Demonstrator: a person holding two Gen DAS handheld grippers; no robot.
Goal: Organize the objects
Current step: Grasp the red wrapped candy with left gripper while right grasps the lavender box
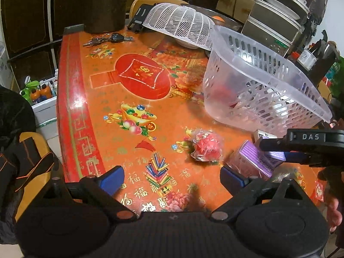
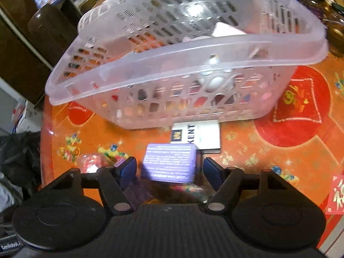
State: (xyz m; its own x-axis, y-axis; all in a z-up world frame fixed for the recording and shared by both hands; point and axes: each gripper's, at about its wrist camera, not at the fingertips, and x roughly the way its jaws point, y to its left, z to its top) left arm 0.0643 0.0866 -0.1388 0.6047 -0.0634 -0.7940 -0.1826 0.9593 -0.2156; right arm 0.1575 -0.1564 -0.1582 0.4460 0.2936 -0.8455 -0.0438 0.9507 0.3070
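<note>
A clear slotted plastic basket [image 1: 264,79] [image 2: 182,49] stands on the red-orange table [image 1: 129,129] with small items inside. In front of it lie a purple packet [image 2: 172,163] [image 1: 253,157], a white KENT box [image 2: 200,135] and a clear bag of red pieces [image 1: 207,147] [image 2: 90,163]. My right gripper [image 2: 169,169] is open, its blue pads on either side of the purple packet without touching it. It also shows in the left wrist view [image 1: 279,150]. My left gripper [image 1: 172,178] is open and empty above the table's near part.
A white mesh food cover [image 1: 180,23] sits at the back over a bowl. Keys [image 1: 107,39] lie at the far left. A dark cylinder [image 1: 105,4] stands at the back corner. A red envelope [image 2: 336,195] lies at the right edge. Bottles in a box [image 1: 40,92] are beside the table.
</note>
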